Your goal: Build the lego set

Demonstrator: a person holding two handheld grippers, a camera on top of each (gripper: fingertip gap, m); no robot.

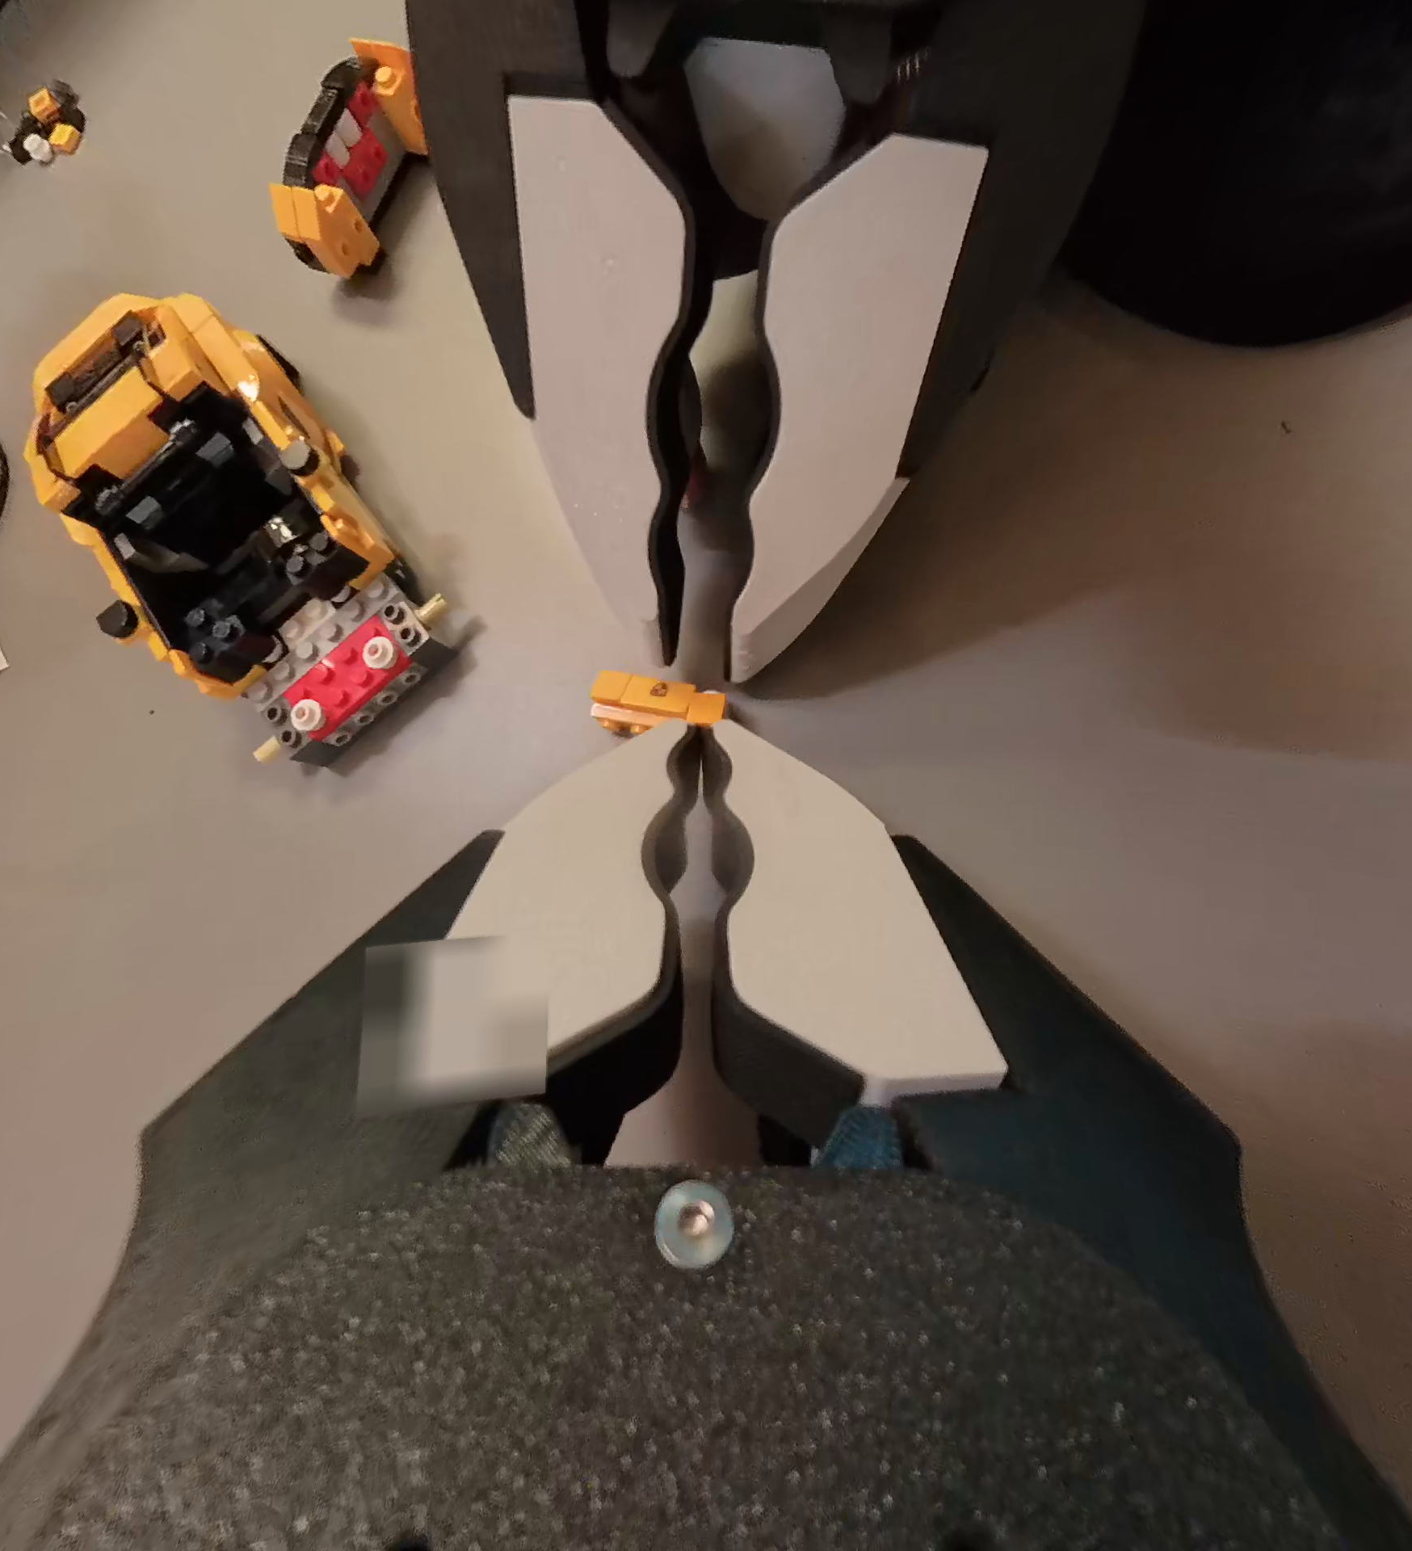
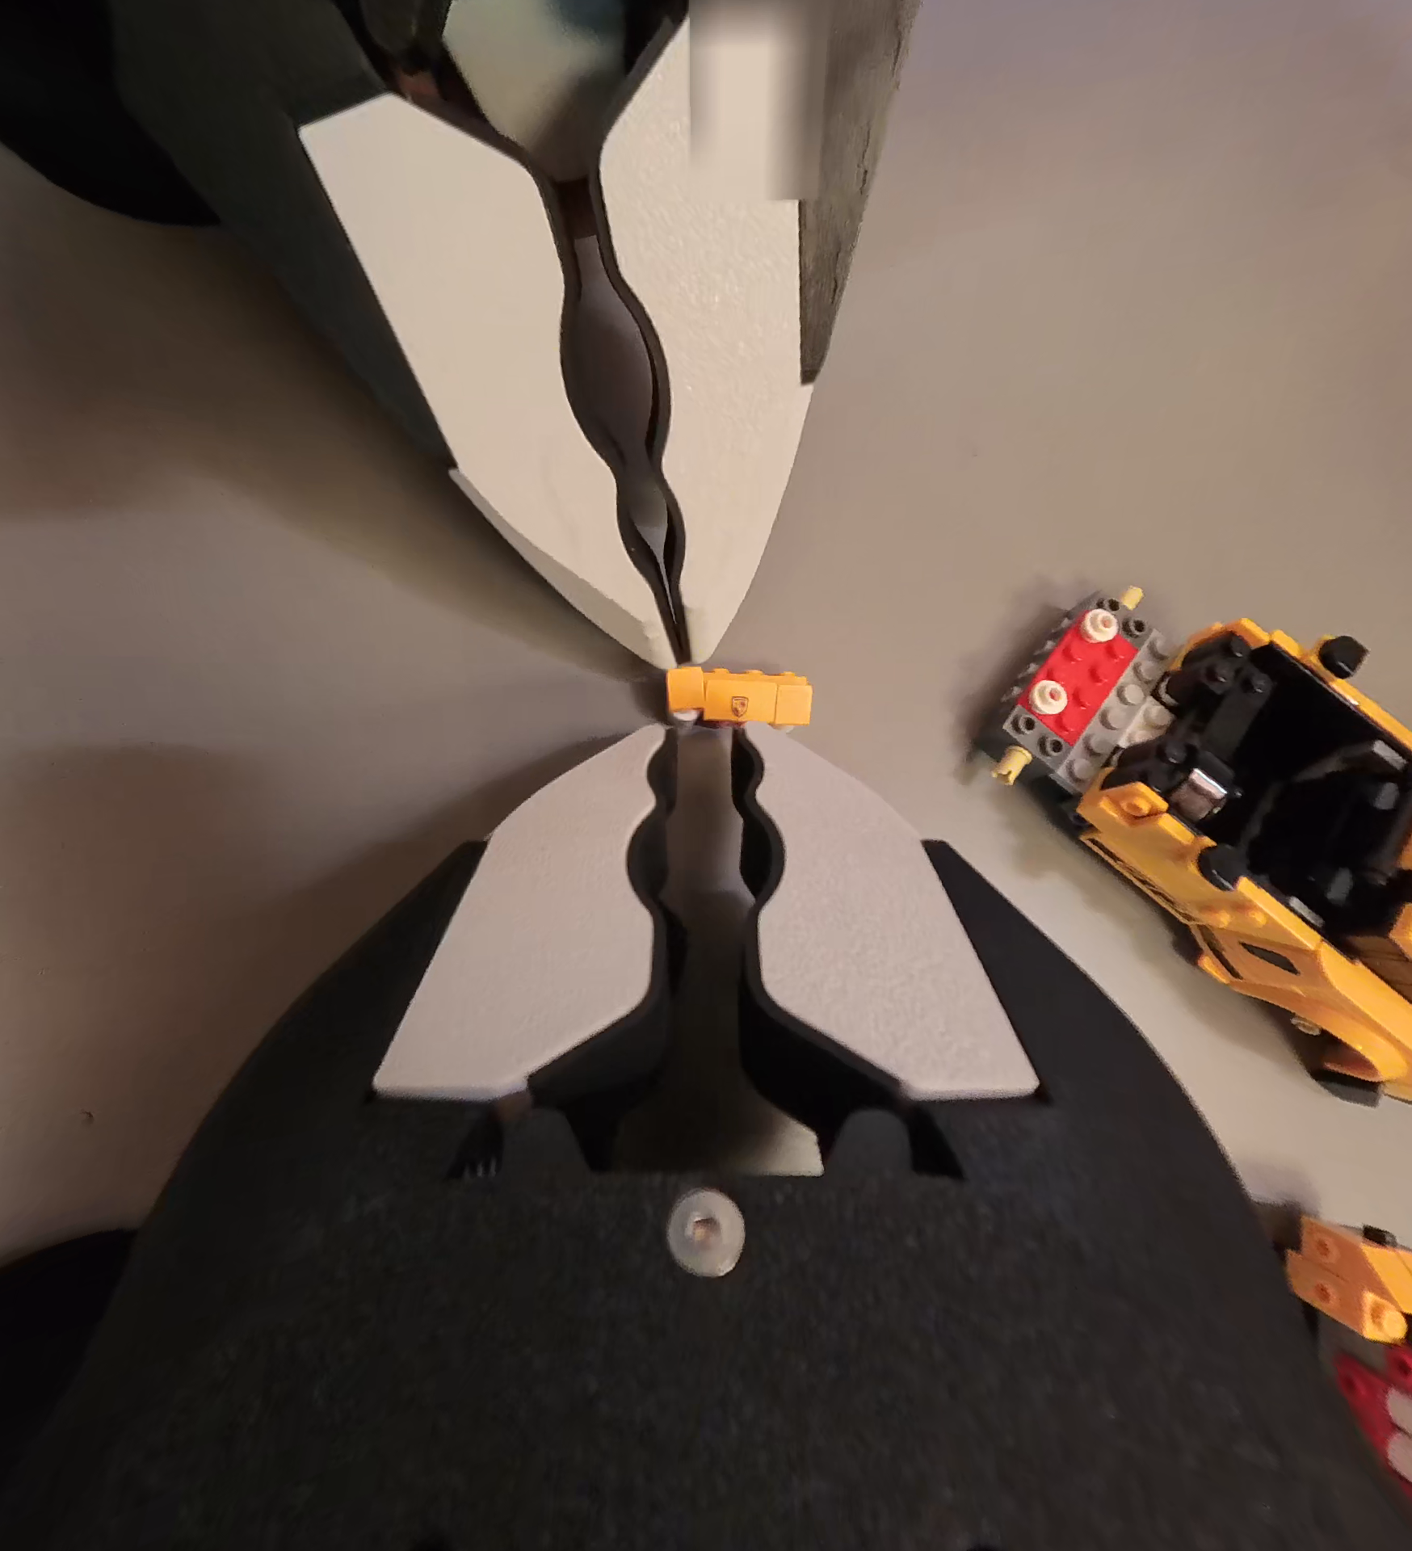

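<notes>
Because the small orange sub-assembly (image 1: 656, 698) is pinched from both ends, we hold it clear of the grey table (image 1: 1105, 755) — ready, we judge, for aligning. Our left gripper (image 1: 696, 734) is nearly closed on one end; our right gripper (image 2: 703, 730), narrow too, takes the other. Glossy studded plastic meets matte wavy-edged fingers (image 1: 803, 831). Nearby sits the yellow-and-black car body (image 1: 199, 503), its red plate exposed.

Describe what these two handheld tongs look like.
The left tongs and right tongs look alike: pale grey, leaf-shaped fingers with wavy black inner edges, set in a speckled black body with a silver screw at its centre. No cables or sleeves show.
</notes>
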